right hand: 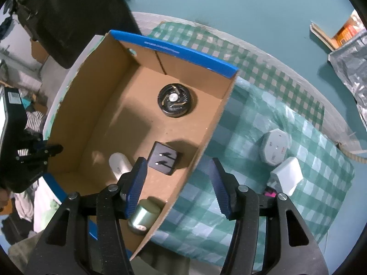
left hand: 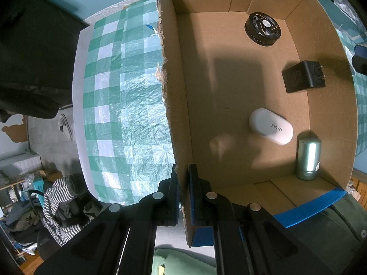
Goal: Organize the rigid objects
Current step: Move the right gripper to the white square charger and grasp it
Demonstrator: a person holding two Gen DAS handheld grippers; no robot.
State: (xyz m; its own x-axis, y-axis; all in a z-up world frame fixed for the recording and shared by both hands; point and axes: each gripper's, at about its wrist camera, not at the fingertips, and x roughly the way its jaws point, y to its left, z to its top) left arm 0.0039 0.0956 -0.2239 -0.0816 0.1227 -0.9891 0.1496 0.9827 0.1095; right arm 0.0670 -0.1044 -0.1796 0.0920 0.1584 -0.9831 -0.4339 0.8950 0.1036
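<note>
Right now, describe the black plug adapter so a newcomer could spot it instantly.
Start at the open cardboard box on the green checked tablecloth. Four things lie on its floor; the plug adapter sits near the middle, between the round black disc and the white oval case. It is the only square black block, with two metal prongs sticking out.

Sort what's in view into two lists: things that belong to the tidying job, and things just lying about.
Job:
cardboard box, its wall clamped by the left gripper
black round part
black plug adapter
white Kinyo case
metal cylinder
white octagonal device
white charger
right gripper, open

Lying about:
checked tablecloth
striped garment
slippers
</note>
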